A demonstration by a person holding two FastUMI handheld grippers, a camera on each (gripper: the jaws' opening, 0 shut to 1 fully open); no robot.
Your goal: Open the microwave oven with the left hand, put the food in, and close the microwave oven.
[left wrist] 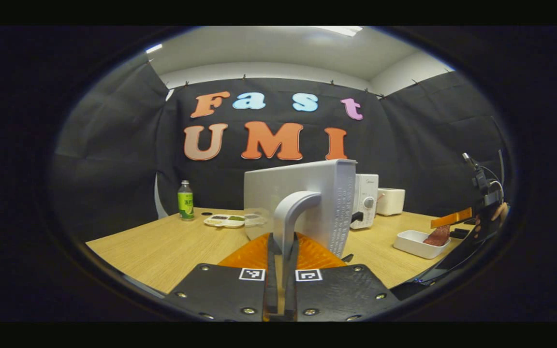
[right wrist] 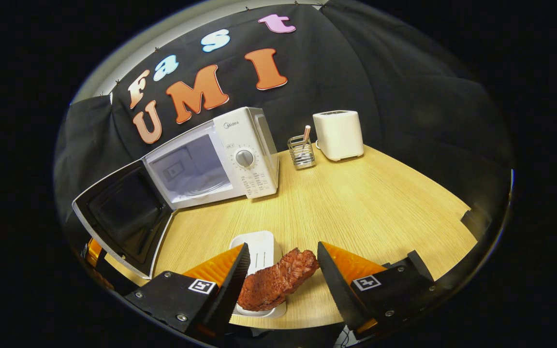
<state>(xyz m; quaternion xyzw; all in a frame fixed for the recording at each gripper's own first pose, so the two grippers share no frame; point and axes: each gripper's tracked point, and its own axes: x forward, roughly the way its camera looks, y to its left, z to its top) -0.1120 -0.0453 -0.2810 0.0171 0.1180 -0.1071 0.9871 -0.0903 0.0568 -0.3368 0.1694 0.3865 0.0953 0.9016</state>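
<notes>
Sitting half in its white tray (right wrist: 261, 251) on the desk (right wrist: 365, 203), the food (right wrist: 278, 279) lies between the right tongs (right wrist: 282, 263), spread wide, apparently not touching it. Microwave (right wrist: 220, 157) door (right wrist: 124, 217) hangs open; the left tongs (left wrist: 282, 251) are clenched on its handle (left wrist: 290, 212).

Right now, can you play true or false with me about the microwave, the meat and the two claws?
1. The microwave door is open. True.
2. The left claw is shut on the door handle. True.
3. The meat is already inside the microwave. False: it lies on the white tray on the table, out in front.
4. The right claw is squeezing the meat. False: it is open, with a finger on either side of it.
5. A toaster stands to the right of the microwave in the right gripper view. True.
</notes>
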